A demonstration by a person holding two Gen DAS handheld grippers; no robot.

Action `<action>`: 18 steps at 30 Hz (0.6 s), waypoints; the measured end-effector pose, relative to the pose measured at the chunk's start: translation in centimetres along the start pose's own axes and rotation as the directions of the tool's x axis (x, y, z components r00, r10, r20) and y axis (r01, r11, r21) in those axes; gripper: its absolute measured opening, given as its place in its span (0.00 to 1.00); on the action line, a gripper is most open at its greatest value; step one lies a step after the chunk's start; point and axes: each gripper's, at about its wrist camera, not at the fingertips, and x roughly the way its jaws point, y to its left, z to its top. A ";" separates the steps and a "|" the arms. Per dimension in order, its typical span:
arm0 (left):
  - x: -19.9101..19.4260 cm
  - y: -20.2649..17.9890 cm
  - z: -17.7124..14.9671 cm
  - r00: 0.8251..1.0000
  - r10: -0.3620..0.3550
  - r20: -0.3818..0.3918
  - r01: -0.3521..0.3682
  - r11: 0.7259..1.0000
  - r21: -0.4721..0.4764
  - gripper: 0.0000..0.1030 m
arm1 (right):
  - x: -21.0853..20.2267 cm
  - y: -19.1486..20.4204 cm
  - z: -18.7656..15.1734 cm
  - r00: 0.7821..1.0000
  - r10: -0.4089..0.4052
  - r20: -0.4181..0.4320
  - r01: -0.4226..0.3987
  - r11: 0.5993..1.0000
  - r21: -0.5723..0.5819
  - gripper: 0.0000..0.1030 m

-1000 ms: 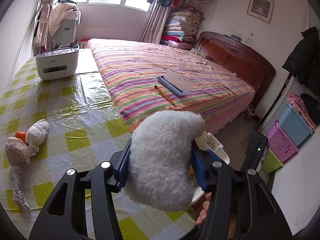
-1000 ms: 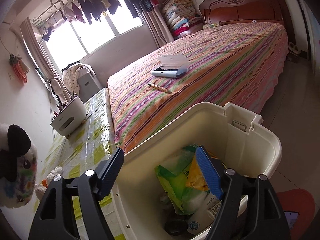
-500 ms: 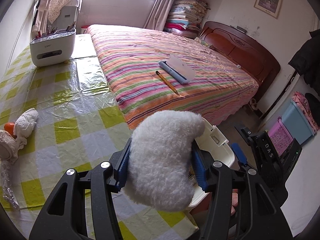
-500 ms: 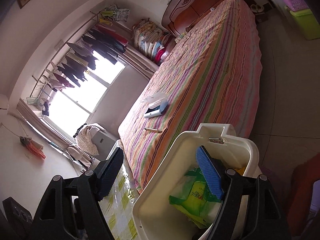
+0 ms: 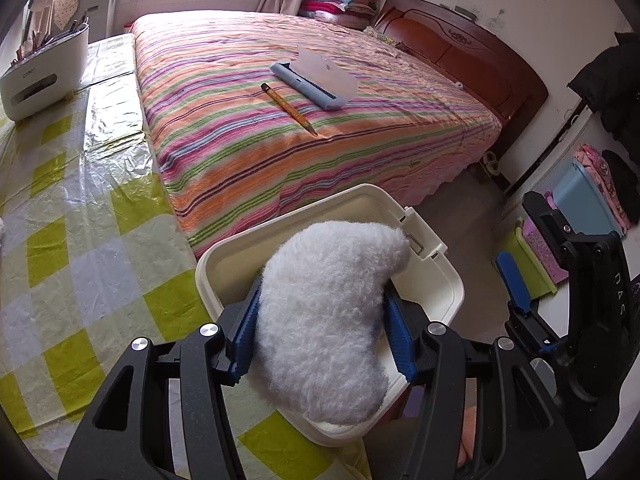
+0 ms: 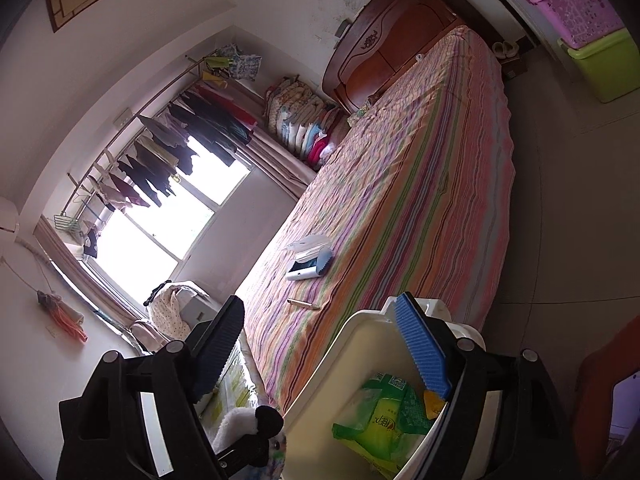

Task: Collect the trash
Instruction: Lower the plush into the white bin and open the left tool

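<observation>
Bin (image 6: 344, 364) contents show only beyond spread right hand-held gripper (image 6: 320, 344); left hand-held gripper (image 5: 322, 328) pinches plush (image 5: 324, 316).

One fluffy white plush piece (image 5: 328, 316) and one cream plastic bin (image 5: 424, 256) show in the left wrist view — the bin holds at least one green printed plastic packet (image 6: 384, 420) and one yellow scrap (image 6: 434, 400), with more hidden beneath. Two black grippers with blue ribbed pads appear: the left gripper (image 5: 326, 336) and the right gripper (image 6: 320, 344). On the one striped bedspread (image 5: 320, 120) lie one yellow pencil (image 5: 289, 109) and one pale blue lint brush (image 5: 308, 85). One white utensil holder (image 5: 44, 76) stands on the one yellow-checked tablecloth (image 5: 76, 216). Beside the wall — three plastic storage crates, one blue (image 5: 584, 200), one pink (image 6: 576, 8), one green (image 6: 604, 64).
</observation>
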 end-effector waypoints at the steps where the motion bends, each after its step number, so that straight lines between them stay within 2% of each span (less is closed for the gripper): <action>1: 0.3 -0.2 0.0 1.000 0.003 -0.003 -0.003 1.000 0.005 0.55 | -0.1 -0.1 0.1 1.000 0.000 0.002 0.000 1.000 0.003 0.74; 5: 1.3 -0.9 0.3 1.000 0.010 -0.020 -0.010 1.000 0.016 0.63 | -0.3 0.0 0.2 1.000 0.003 0.013 -0.003 1.000 0.006 0.74; 7: 1.3 -1.1 0.5 1.000 0.019 -0.022 -0.018 1.000 0.024 0.72 | -0.4 0.0 0.2 1.000 0.006 0.019 -0.006 1.000 0.000 0.74; 10: 0.2 -0.8 0.8 0.999 0.049 0.020 -0.049 0.999 0.012 0.77 | -0.4 0.2 0.2 1.000 0.005 0.025 -0.005 1.000 -0.010 0.74; 14: -2.9 0.9 0.6 0.994 0.064 0.087 -0.059 0.997 -0.057 0.77 | -0.2 0.2 0.0 1.000 0.011 0.006 -0.011 1.000 -0.013 0.74; 18: -6.8 2.7 -1.5 0.975 0.134 0.177 -0.117 0.988 -0.104 0.77 | 0.2 1.2 -0.7 0.999 0.023 -0.026 -0.024 0.998 -0.057 0.74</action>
